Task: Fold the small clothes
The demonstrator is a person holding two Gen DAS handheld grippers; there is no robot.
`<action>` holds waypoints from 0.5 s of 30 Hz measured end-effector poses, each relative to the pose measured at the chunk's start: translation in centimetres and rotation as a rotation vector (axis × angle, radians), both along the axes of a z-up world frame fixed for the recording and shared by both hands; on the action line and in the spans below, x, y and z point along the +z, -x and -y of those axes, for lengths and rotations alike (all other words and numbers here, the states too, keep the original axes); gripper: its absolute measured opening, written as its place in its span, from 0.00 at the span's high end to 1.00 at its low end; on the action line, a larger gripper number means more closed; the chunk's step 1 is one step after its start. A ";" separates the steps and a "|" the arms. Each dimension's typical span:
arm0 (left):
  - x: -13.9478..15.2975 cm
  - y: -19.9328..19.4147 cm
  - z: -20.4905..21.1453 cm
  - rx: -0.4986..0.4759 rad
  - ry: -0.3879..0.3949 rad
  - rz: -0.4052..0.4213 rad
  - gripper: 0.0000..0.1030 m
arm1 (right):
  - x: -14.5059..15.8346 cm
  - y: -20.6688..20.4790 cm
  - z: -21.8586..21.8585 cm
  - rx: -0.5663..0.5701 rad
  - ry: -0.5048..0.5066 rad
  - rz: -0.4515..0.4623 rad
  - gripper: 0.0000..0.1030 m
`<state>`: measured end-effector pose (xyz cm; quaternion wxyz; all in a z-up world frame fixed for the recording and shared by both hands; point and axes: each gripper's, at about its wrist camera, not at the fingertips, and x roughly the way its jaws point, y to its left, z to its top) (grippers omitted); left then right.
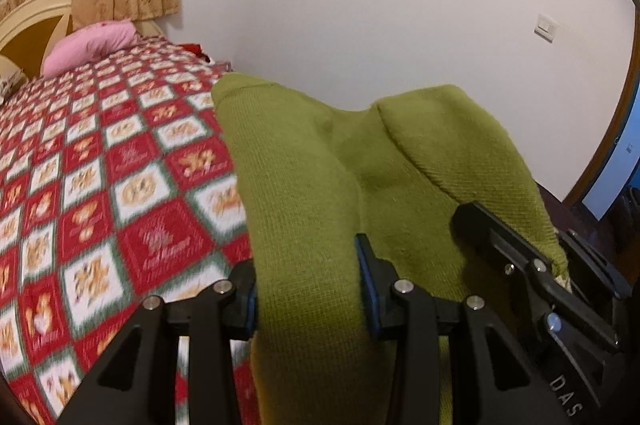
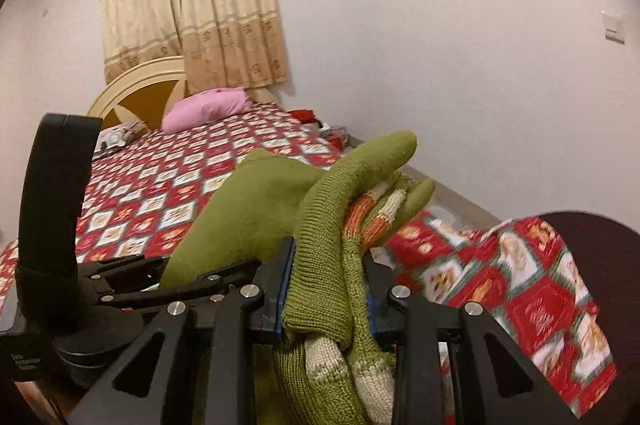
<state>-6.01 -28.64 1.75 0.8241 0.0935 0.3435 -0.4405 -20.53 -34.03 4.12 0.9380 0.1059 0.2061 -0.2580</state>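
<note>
A small olive-green knitted garment (image 1: 312,193) with orange and cream stripes is held up above the bed by both grippers. In the left wrist view my left gripper (image 1: 308,289) is shut on a thick fold of it, the cloth filling the gap between the blue pads. The right gripper (image 1: 520,257) shows at the lower right, under the cloth's other side. In the right wrist view my right gripper (image 2: 328,289) is shut on a bunched edge of the garment (image 2: 320,257), whose striped part (image 2: 376,217) sticks up ahead. The left gripper (image 2: 168,277) is at the left, on the cloth.
The bed has a red, white and green checked cover (image 1: 120,165) (image 2: 180,193). A pink pillow (image 2: 208,109) lies by the cream headboard (image 2: 136,93). Beige curtains (image 2: 192,5) hang behind. A white wall (image 1: 380,5) runs along the bed's right side.
</note>
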 end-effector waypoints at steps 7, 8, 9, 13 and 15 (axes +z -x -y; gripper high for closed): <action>-1.8 -3.1 4.7 0.048 -0.005 0.053 0.61 | -1.6 -3.4 4.7 -0.026 0.087 -0.015 0.72; -2.7 -3.5 5.5 0.060 -0.028 0.059 0.61 | -2.1 -4.0 5.7 -0.033 0.081 -0.029 0.72; -3.4 -4.0 6.3 0.071 -0.054 0.055 0.61 | -2.8 -4.7 6.5 -0.038 0.072 -0.047 0.72; -5.9 -5.2 7.1 0.110 -0.098 0.014 0.58 | -6.4 -7.3 10.1 -0.075 -0.010 -0.179 0.72; -6.0 -5.4 6.7 0.108 -0.074 -0.006 0.55 | -6.8 -7.1 11.8 -0.077 -0.101 -0.155 0.72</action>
